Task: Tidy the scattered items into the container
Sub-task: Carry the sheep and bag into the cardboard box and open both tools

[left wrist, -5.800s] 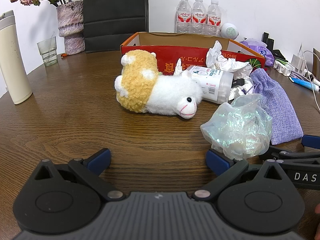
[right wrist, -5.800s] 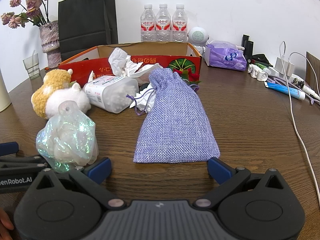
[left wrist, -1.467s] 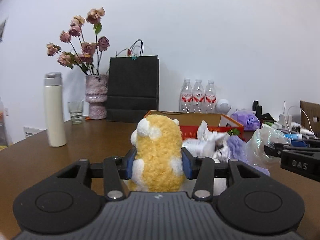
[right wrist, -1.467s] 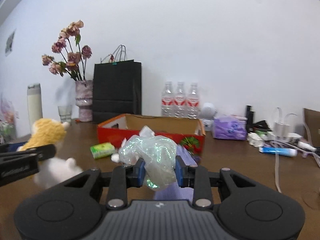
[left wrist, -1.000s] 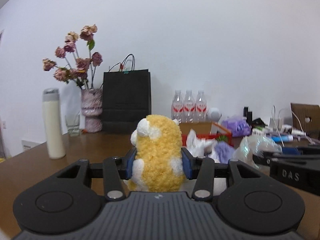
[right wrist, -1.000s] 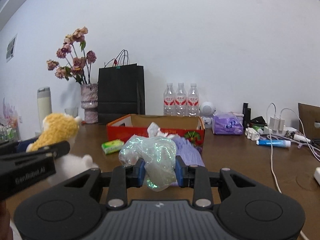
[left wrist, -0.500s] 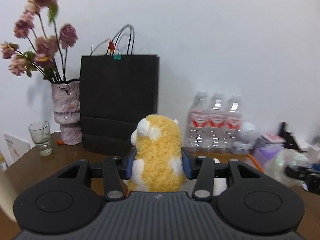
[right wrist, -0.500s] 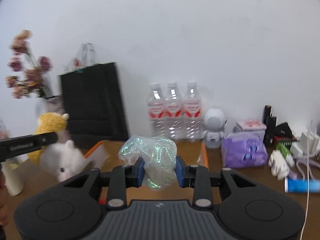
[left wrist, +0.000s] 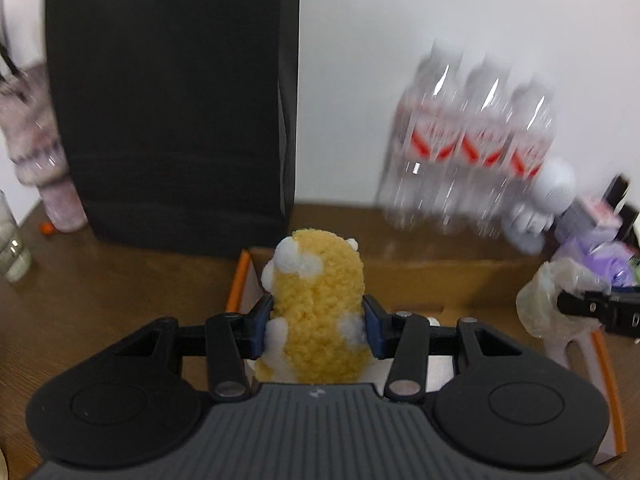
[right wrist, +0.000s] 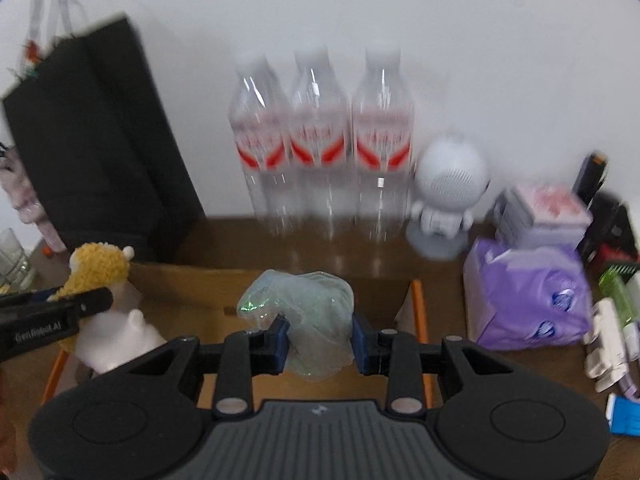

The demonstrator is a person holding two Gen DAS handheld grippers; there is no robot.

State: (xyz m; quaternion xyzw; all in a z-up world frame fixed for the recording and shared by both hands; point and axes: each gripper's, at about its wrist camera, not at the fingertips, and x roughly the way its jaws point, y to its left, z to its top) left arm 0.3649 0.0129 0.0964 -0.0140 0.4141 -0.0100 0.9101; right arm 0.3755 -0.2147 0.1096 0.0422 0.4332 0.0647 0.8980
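My left gripper (left wrist: 318,326) is shut on the yellow and white plush sheep (left wrist: 318,300), holding it over the left end of the cardboard box (left wrist: 440,280). Its blue pads press the plush from both sides. My right gripper (right wrist: 318,338) is shut on the crumpled iridescent plastic bag (right wrist: 308,312) above the same cardboard box (right wrist: 192,288), near its right end. In the right wrist view the plush sheep (right wrist: 100,268) and the left gripper (right wrist: 76,304) show at the left. In the left wrist view the plastic bag (left wrist: 548,300) shows at the right.
A black paper bag (left wrist: 172,100) stands behind the box on the left, beside a vase (left wrist: 36,152) and a glass (left wrist: 10,248). Three water bottles (right wrist: 320,148), a white robot-shaped speaker (right wrist: 448,184) and a purple tissue pack (right wrist: 528,292) stand behind and right.
Both grippers have swept forward over the table and tipped downward, so each now hangs above the cardboard box. The plush sheep and the plastic bag stay gripped throughout.
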